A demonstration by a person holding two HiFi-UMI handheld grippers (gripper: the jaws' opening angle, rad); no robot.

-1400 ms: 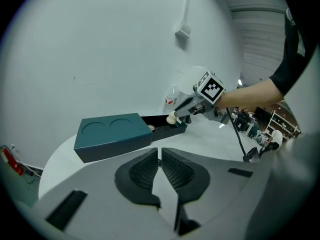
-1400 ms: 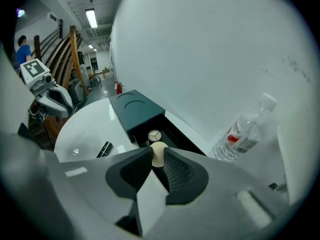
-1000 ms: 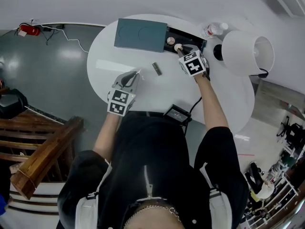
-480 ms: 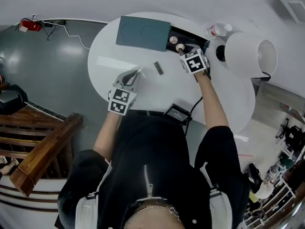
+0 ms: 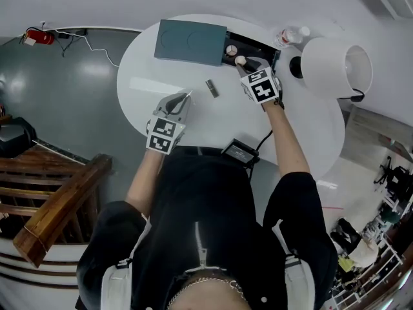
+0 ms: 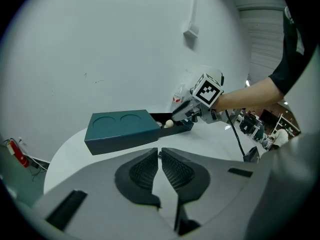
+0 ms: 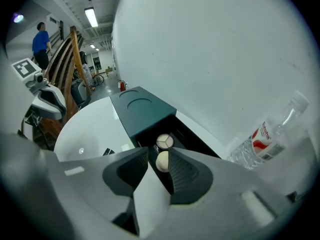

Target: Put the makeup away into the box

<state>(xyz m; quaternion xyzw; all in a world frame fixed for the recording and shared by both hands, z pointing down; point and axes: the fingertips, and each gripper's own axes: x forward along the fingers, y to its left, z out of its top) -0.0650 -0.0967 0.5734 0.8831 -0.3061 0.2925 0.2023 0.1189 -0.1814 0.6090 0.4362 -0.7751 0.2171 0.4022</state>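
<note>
A teal box (image 5: 190,42) lies at the table's far side, its black drawer (image 5: 255,46) pulled out to the right. Inside the drawer lie a round compact (image 7: 165,142) and a cream egg-shaped sponge (image 7: 162,161). My right gripper (image 5: 244,66) hangs over the drawer with its jaws opening. The sponge shows in the gap between them, and the pads do not press it. A small dark makeup tube (image 5: 211,88) lies on the white table (image 5: 148,63). Near the table's front, my left gripper (image 5: 186,97) is shut with nothing in it.
A clear water bottle (image 5: 288,37) and a white lamp shade (image 5: 335,60) stand to the right of the box. A black device (image 5: 240,152) with a cable sits at the table's near edge. A wooden stair rail (image 5: 58,205) is at the lower left.
My right gripper's jaws have spread apart around the sponge over the drawer. The left gripper has stayed where it was.
</note>
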